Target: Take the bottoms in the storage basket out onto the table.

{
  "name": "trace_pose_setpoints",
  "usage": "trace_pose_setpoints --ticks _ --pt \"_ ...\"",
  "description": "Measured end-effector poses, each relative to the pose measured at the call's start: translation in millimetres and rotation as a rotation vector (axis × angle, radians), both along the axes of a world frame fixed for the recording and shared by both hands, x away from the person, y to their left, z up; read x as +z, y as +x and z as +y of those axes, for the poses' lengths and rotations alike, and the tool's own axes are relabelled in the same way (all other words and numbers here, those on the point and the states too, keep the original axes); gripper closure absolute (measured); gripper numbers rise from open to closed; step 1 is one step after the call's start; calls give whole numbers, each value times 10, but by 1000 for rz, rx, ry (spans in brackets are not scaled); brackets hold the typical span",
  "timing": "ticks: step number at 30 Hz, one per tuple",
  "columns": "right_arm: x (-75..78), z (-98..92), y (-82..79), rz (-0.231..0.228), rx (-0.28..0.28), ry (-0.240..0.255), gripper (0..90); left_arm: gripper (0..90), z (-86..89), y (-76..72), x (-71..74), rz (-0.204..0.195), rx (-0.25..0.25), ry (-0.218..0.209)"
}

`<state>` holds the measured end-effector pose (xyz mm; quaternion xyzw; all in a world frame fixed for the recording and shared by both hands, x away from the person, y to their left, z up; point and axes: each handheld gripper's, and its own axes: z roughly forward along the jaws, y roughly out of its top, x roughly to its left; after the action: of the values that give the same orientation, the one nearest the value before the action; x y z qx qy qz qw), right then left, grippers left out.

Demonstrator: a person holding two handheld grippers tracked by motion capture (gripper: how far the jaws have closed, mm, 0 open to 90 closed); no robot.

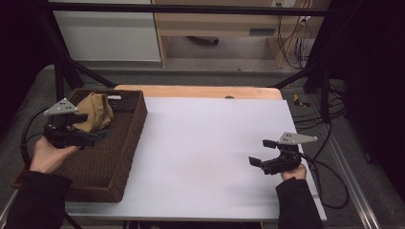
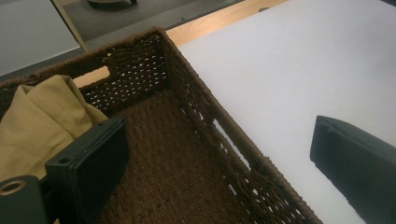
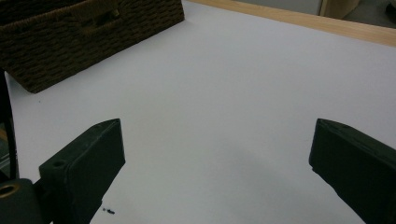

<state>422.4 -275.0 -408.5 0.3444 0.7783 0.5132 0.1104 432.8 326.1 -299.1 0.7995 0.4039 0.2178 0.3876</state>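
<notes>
A crumpled tan cloth (image 1: 97, 111) lies in the far left corner of a brown wicker basket (image 1: 125, 157) at the table's left. My left gripper (image 1: 98, 133) hovers over the basket just near the cloth and is open, holding nothing. In the left gripper view the cloth (image 2: 39, 123) sits behind the left jaw, and the basket's wall (image 2: 219, 135) runs between the wide-apart jaws of the gripper (image 2: 219, 163). My right gripper (image 1: 261, 151) is held low over the white sheet (image 1: 200, 143) at the right. It is open (image 3: 217, 163) and empty.
The white sheet (image 3: 243, 84) covers most of the wooden table (image 1: 200, 91). The basket (image 3: 84, 32) stands along its left edge. Black frame bars and cables (image 1: 325, 119) run beside the table on the right.
</notes>
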Motion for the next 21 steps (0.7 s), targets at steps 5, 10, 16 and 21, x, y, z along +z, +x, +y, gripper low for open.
trace_pose_setpoints --ticks 5,10,16,21 --pt "-1 1 0 -1 0 0 41 42 -9 69 5 4 3 9" --pt "-1 0 1 -1 0 -1 41 42 -5 163 -3 16 21 17" --pt "1 -3 0 -3 1 -1 41 42 -23 240 -6 14 30 26" --pt "0 -1 0 -1 -1 0 41 42 -21 300 -17 17 42 32"
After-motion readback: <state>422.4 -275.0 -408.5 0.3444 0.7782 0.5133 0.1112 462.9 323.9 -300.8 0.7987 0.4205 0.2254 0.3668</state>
